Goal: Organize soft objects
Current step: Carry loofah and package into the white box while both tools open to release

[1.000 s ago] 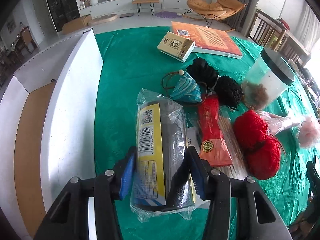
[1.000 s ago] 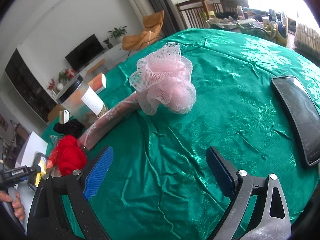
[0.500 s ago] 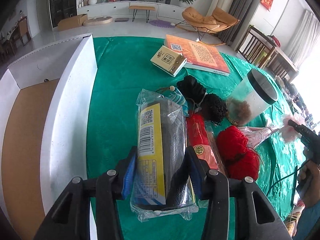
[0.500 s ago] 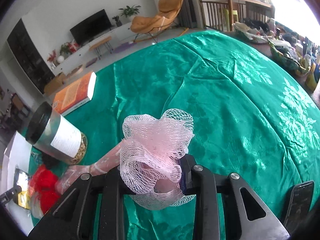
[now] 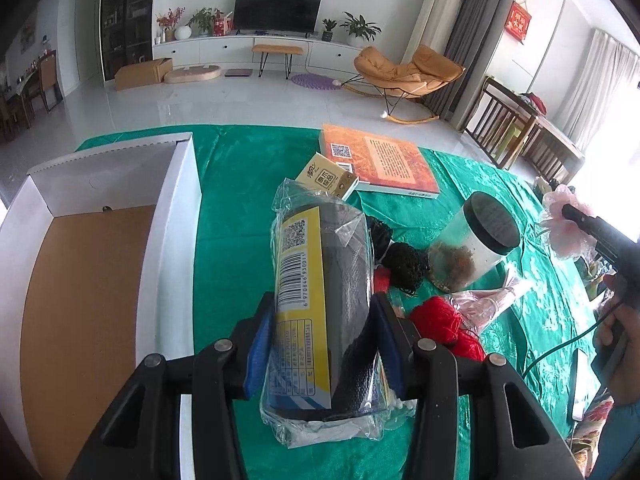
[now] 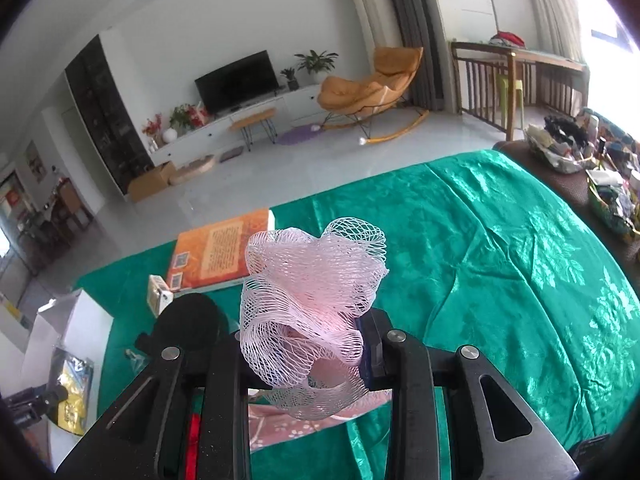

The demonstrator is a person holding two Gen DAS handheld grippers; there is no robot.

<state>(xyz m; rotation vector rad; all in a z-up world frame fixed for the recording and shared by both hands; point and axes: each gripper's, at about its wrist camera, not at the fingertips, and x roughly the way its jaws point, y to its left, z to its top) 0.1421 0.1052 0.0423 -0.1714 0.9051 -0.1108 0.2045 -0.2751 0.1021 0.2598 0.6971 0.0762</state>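
Green cloth covers the bench (image 5: 248, 168), and the white box (image 5: 176, 216) at its left looks empty, so nothing seems sorted yet. Left claw (image 5: 320, 344) is clamped on a bagged roll (image 5: 320, 304), held above the cloth beside the box. Right claw (image 6: 304, 356) grips the pink pouf (image 6: 312, 296), lifted too. Red yarn (image 5: 444, 320) and black yarn (image 5: 404, 268) lie loose; they remain.
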